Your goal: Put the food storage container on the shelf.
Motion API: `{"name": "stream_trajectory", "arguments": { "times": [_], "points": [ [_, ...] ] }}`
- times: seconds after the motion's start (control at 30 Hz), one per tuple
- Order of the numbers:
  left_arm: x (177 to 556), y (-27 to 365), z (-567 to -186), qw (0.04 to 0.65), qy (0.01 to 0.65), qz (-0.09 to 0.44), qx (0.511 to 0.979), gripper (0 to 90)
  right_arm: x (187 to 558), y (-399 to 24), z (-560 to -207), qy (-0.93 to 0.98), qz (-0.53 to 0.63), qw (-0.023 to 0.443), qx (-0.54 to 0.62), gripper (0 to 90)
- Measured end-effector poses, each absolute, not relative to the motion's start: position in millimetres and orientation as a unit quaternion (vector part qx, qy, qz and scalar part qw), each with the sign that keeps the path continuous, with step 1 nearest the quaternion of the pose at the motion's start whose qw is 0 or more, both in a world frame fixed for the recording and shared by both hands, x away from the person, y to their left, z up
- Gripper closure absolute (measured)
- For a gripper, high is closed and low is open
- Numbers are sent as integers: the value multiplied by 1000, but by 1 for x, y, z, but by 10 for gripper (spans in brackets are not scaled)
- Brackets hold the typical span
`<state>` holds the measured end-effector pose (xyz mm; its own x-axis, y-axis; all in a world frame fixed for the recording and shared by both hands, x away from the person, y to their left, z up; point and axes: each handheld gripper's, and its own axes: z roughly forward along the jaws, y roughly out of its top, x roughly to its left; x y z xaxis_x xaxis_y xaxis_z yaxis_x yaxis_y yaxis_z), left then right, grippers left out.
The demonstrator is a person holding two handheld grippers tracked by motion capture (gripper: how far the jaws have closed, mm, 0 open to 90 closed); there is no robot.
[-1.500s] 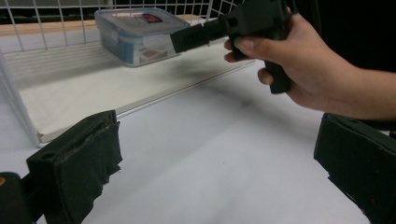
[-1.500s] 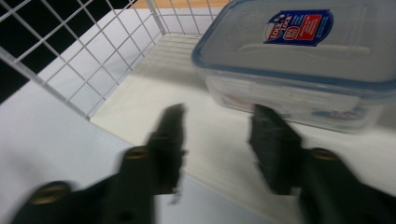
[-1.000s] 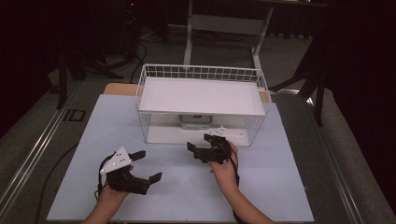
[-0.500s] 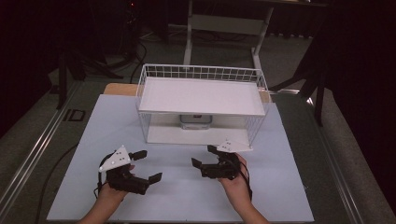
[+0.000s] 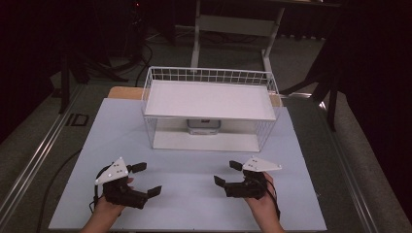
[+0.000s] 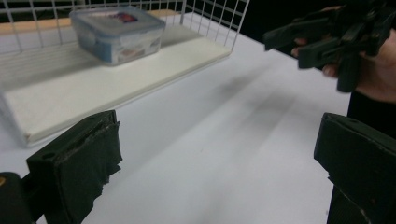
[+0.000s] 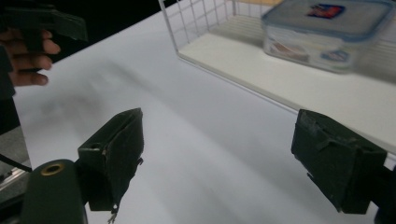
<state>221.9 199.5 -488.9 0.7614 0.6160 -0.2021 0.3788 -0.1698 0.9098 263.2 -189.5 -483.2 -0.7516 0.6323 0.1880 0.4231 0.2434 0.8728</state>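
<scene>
Box point(image 6: 116, 33) sits on the lower shelf of the wire basket point(image 5: 209, 77), under its upper board, long side facing you. Your left gripper point(image 5: 138, 178) and right gripper point(image 5: 229, 173) hover before the basket, jaws apart, empty. Right looks slightly nearer. Box: clear plastic, bluish clip lid, label on top.

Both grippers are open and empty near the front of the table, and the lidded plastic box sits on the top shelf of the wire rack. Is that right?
Not quite. The lidded plastic box sits on the bottom shelf of the wire rack, under the top board, as the high view and left gripper view show. The left gripper and right gripper are indeed open and empty.
</scene>
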Motion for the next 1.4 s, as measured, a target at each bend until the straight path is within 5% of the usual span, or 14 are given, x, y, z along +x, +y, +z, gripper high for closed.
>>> {"name": "stream_trajectory", "arguments": {
  "times": [0.5,1.0,1.4],
  "points": [
    [200,246,-504,540,341,155,754,15,248,-242,-487,770,505,125,370,171],
    [200,257,-515,539,365,175,739,15,241,-268,-497,758,507,155,379,171],
    [201,257,-516,544,370,171,733,16,252,-271,-508,755,502,136,400,171]
  ]
}}
